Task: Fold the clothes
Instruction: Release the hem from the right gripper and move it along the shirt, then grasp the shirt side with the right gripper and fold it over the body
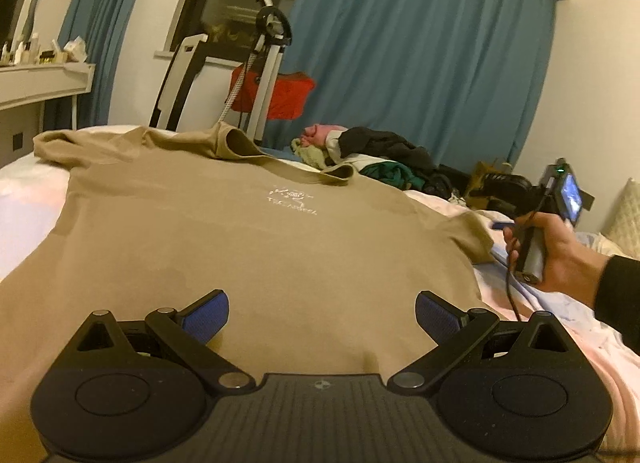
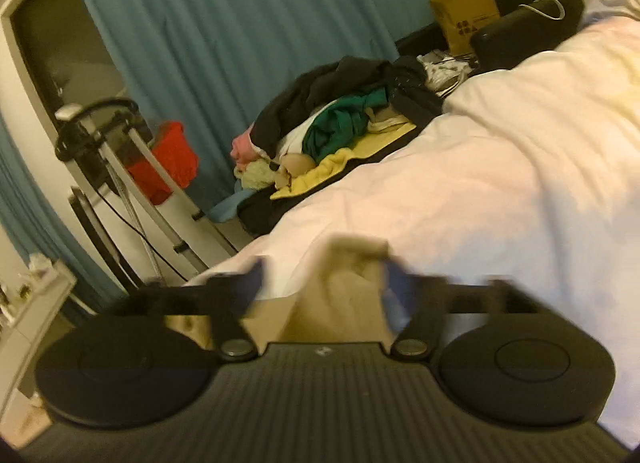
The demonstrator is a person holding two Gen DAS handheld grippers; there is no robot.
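A tan T-shirt with a small white chest print lies spread flat on the bed, collar at the far side. My left gripper is open and empty, low over the shirt's near hem. My right gripper is open around a bunched part of the tan shirt, which lies between its blurred blue pads. In the left wrist view the right gripper's handle is held in a hand at the shirt's right sleeve; its jaws are hidden there.
The bed has a pale pink-white duvet. A pile of dark, green and yellow clothes lies at the far edge. Blue curtains, a red bag on a stand, a brown paper bag and a white dressing table surround the bed.
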